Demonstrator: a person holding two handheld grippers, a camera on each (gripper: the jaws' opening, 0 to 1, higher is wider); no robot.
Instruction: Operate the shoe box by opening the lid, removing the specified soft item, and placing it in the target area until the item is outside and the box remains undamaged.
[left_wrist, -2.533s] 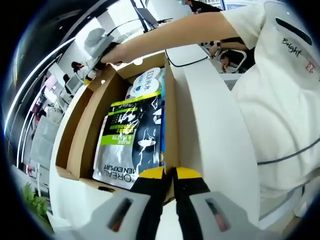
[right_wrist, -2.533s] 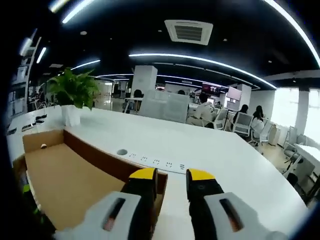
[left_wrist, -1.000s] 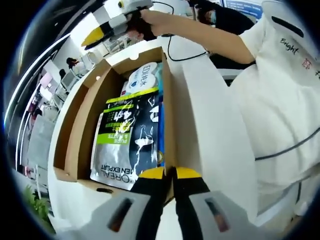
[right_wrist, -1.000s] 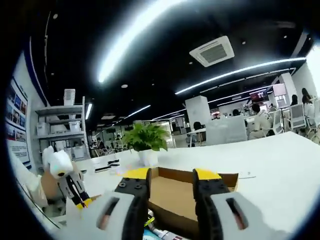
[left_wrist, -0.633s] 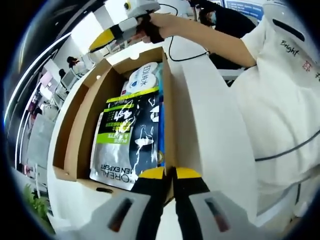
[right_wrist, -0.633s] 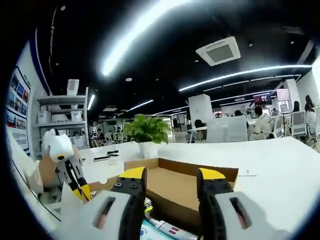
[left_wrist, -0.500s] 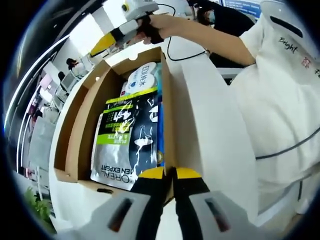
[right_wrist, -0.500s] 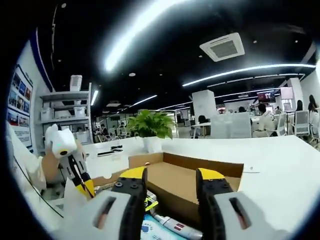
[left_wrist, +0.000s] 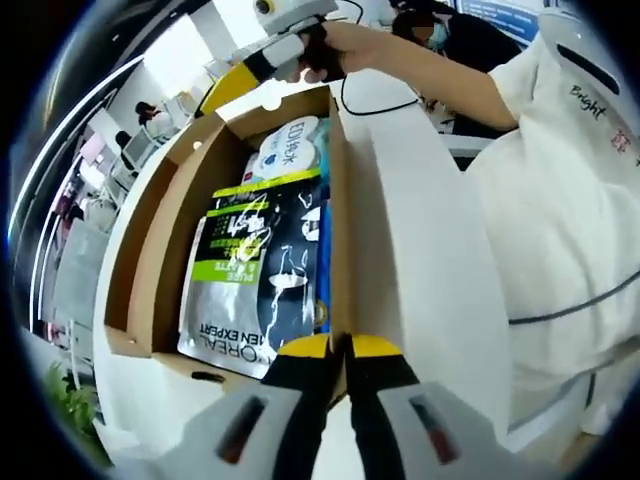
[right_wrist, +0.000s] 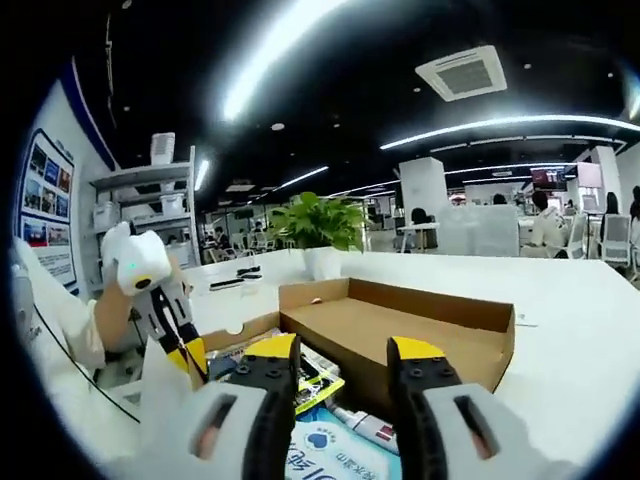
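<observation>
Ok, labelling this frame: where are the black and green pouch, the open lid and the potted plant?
black and green pouch (left_wrist: 262, 268), left gripper view, its printed front.
open lid (right_wrist: 395, 331), right gripper view, its brown inner face.
potted plant (right_wrist: 318, 223), right gripper view, its leaves.

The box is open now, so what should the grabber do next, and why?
Probably lower the open right gripper toward the black-and-green pouch on top in the shoe box. The lid is folded back, and the left gripper is pinching the wall.

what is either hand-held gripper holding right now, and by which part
The left hand-held gripper is shut on the near end wall of the open shoe box, pinching the cardboard edge. The right hand-held gripper is open above the box's contents, holding nothing.
</observation>
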